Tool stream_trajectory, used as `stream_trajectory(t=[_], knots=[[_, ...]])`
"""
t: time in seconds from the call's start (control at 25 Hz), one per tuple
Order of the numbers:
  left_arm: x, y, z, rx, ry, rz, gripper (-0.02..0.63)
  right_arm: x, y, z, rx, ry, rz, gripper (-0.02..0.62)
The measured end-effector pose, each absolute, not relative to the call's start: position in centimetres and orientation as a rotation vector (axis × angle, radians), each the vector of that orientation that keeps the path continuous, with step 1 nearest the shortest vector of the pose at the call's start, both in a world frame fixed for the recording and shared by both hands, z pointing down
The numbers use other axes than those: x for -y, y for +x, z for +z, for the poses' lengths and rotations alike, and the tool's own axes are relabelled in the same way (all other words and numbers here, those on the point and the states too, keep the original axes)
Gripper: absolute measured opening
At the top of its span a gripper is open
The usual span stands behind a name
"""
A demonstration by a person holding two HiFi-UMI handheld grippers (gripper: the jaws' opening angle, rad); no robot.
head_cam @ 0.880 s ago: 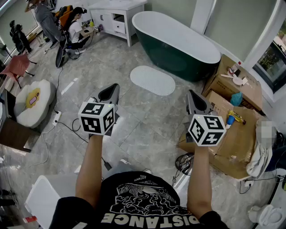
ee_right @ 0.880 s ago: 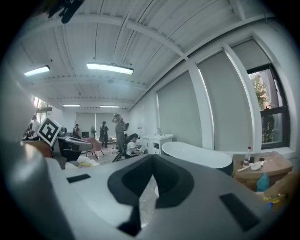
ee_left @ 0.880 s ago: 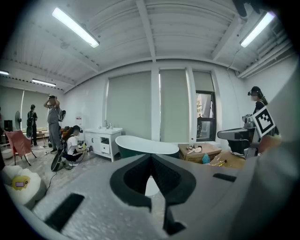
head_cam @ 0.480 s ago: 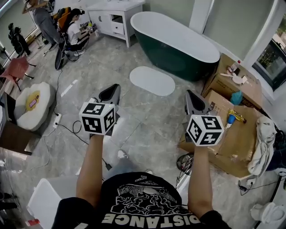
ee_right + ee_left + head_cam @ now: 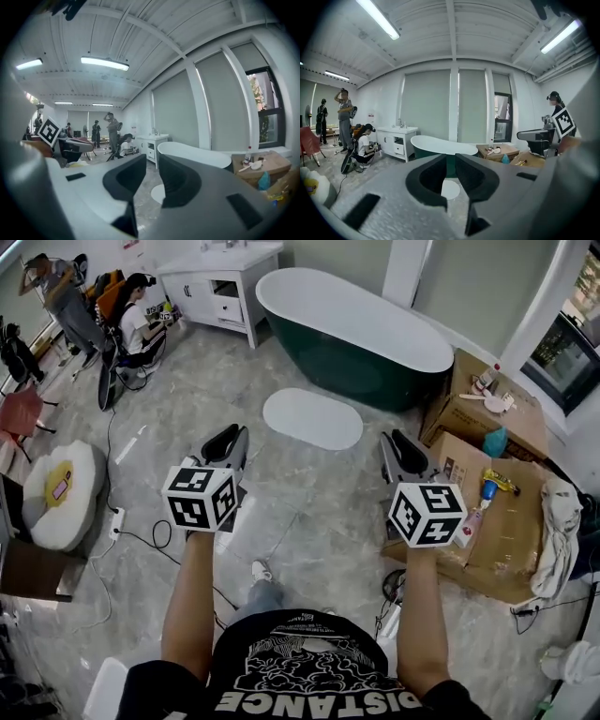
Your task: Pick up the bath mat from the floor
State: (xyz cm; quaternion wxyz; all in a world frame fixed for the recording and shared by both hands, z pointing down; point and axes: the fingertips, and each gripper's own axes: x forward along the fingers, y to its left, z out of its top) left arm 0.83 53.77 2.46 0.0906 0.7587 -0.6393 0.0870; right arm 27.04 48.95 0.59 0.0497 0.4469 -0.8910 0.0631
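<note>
holding nothing, the left gripper is carried in the left half of the head view, its jaws drawn almost together with only a thin slit between them. the right gripper is held level with it in the right half, its jaws a little wider apart and likewise empty. between and beyond the two, in the upper middle of the frame, the bath mat is seen lying flat on the marble floor, well apart from both grippers and just below the dark green bathtub. the approach is judged to be the step in hand, with no contact made. next, the mat must be neared, the jaws widened and lowered to one edge, so that it can be pinched and lifted.
</note>
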Motion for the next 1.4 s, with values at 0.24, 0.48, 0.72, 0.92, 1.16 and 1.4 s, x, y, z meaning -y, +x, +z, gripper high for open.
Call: stream_trajectory(t=[0.24, 0.48, 0.72, 0.92, 1.16, 1.4], knots=[[-49.4, -4.9, 2.6, 1.831, 2.286, 0.278, 0.107, -46.3, 22.1, 0.1, 2.673, 1.430, 0.212, 0.123], [-45.8, -10.3, 2.4, 1.769, 2.325, 0.263, 0.173, -44.8, 17.6, -0.1, 2.612, 1.502, 0.233, 0.181], [-42.9, -14.1, 2.2, 1.721, 2.365, 0.261, 0.230, -43.5, 13.8, -0.3, 2.579, 1.545, 0.255, 0.248], [-41.0, -16.0, 2.0, 1.689, 2.403, 0.250, 0.269, -42.5, 11.8, -0.3, 2.546, 1.589, 0.240, 0.269], [-38.8, -17.4, 2.4, 1.672, 2.412, 0.237, 0.296, -40.7, 11.5, -0.2, 2.518, 1.646, 0.233, 0.281], [-36.1, -18.2, 2.8, 1.683, 2.415, 0.253, 0.304, -37.9, 11.2, 0.5, 2.507, 1.670, 0.238, 0.289]])
